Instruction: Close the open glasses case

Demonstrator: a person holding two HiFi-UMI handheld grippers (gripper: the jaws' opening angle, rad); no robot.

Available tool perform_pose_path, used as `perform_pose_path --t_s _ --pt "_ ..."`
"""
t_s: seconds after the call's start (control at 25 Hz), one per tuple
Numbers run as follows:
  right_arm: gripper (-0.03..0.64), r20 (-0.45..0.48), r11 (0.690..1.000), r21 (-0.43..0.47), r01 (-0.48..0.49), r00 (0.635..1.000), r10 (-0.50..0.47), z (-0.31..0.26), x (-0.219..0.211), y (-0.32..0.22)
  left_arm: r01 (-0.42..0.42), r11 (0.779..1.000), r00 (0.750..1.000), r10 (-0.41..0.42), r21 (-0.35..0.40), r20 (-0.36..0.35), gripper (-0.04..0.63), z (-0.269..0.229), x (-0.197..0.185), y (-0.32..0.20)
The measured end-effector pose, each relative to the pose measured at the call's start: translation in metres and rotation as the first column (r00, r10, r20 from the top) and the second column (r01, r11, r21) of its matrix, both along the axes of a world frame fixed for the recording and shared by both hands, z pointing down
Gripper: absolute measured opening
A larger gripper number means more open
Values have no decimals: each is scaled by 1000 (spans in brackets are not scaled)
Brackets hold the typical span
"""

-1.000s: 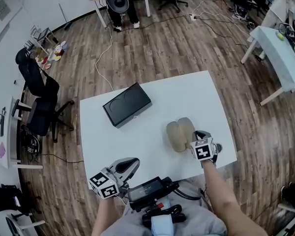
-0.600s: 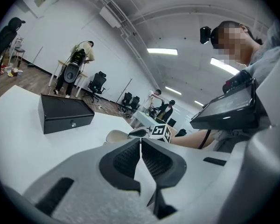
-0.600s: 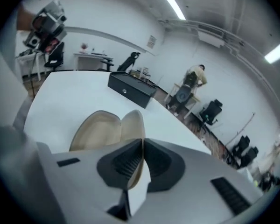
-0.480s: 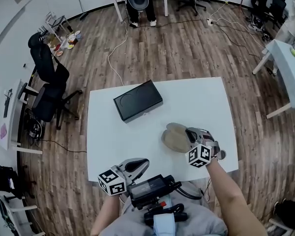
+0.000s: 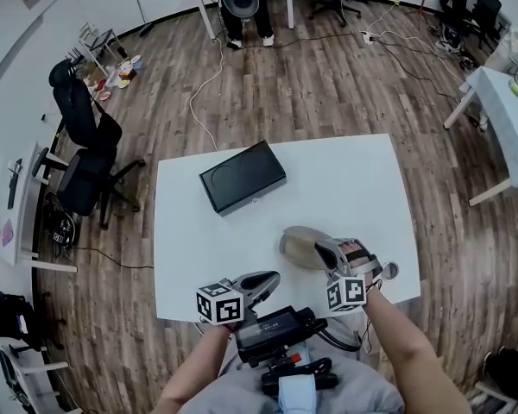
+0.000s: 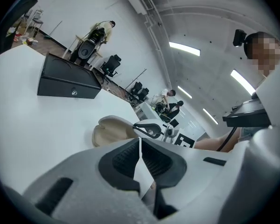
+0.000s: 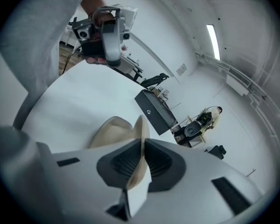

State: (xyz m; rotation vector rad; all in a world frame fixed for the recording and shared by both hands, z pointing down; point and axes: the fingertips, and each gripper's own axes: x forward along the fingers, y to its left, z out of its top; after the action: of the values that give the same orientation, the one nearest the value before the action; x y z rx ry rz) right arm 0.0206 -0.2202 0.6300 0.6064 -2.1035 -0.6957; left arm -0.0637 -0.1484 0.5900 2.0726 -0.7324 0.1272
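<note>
Case point(image 5: 300, 247) near box point(image 5: 242, 178), part-open | right gripper point(image 7: 141, 141) pinching raised lid point(image 7: 140, 124), closing left to finish | left gripper point(image 6: 140, 149) well apart from box, jaws pressed together, empty

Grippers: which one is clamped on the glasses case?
The right gripper: its jaws pinch the beige lid of the glasses case. The left gripper is shut on nothing, apart from the case.

Bright even light from ceiling strips point(image 7: 213, 40), soft shadows, fisheye bending — dark vignetted corners
</note>
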Motion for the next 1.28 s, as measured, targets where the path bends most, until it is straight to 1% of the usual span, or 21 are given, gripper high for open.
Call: perform_pose_path --t_s 0.12,0.2,0.36,0.52,0.64,0.76,0.88,1.08,1.28 --pt "42 54 998 -65 3 999 0 -3 -7 16 -4 1000 1000 4 -19 26 21 7 1 -6" --pt "42 61 996 -87 22 998 -16 -3 -11 26 -5 1000 999 6 -21 36 21 10 3 -9" --pt "42 5 993 -76 91 996 -91 11 -14 45 -6 999 999 7 -33 53 21 16 10 -11" --pt "43 -37 983 -90 157 986 -161 26 -22 62 -10 999 998 12 -37 56 21 20 11 -12" --pt "41 -33 972 -149 182 981 -189 41 -30 75 -18 999 998 20 -34 51 21 21 9 -11" --pt "41 5 953 -244 180 983 -184 40 -38 81 -36 999 996 39 -35 85 21 25 8 -14" --pt "41 13 936 -304 177 983 -181 49 -40 86 -36 998 996 40 -43 80 21 28 9 -13" --pt "41 21 927 -340 161 986 -164 54 -42 85 -31 997 997 36 -65 72 21 33 11 -4" --pt "41 20 926 -347 148 988 -151 54 -42 84 -16 996 998 21 -87 54 21 36 10 5"
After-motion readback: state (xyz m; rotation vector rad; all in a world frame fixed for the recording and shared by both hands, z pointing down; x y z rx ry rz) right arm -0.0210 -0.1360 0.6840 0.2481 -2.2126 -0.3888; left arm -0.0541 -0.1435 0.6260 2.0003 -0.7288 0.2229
